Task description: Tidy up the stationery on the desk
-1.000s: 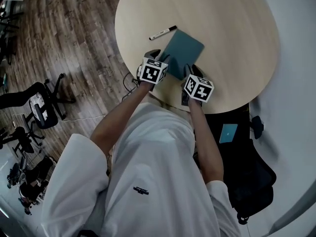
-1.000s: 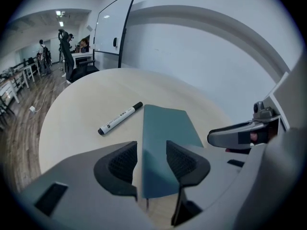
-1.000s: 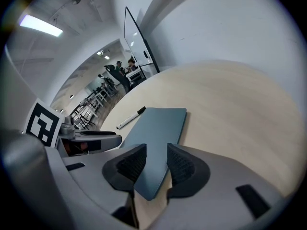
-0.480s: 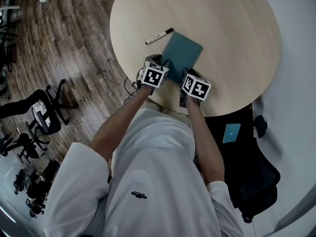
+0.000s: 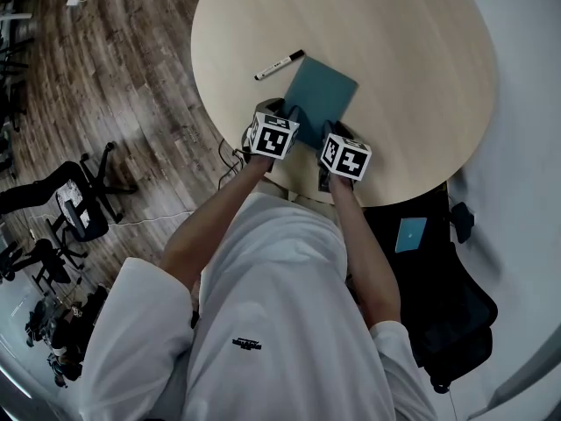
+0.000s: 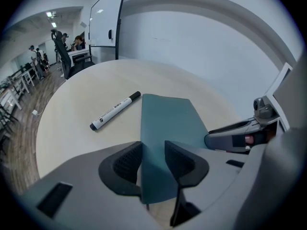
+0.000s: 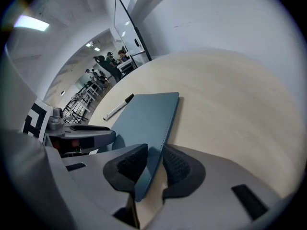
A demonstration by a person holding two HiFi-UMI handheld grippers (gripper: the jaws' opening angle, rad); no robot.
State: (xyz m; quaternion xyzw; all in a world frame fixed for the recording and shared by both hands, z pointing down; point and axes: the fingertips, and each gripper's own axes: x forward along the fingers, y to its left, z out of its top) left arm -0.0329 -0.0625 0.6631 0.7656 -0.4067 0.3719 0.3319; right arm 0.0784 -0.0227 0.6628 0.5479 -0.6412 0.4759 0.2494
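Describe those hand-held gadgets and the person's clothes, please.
The left gripper and right gripper are smooth grey with two black ribbed pads, each topped by a white cube bearing black square markers. The person wears a white short-sleeved shirt.

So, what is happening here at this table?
A person holds a gripper in each hand at the near edge of a teal notebook lying on the round table. The jaws of the left gripper have just been closing around that edge but do not clamp it yet. The right gripper has the edge between its jaws too; whether it grips is unclear. A marker lies beside the notebook, untouched.
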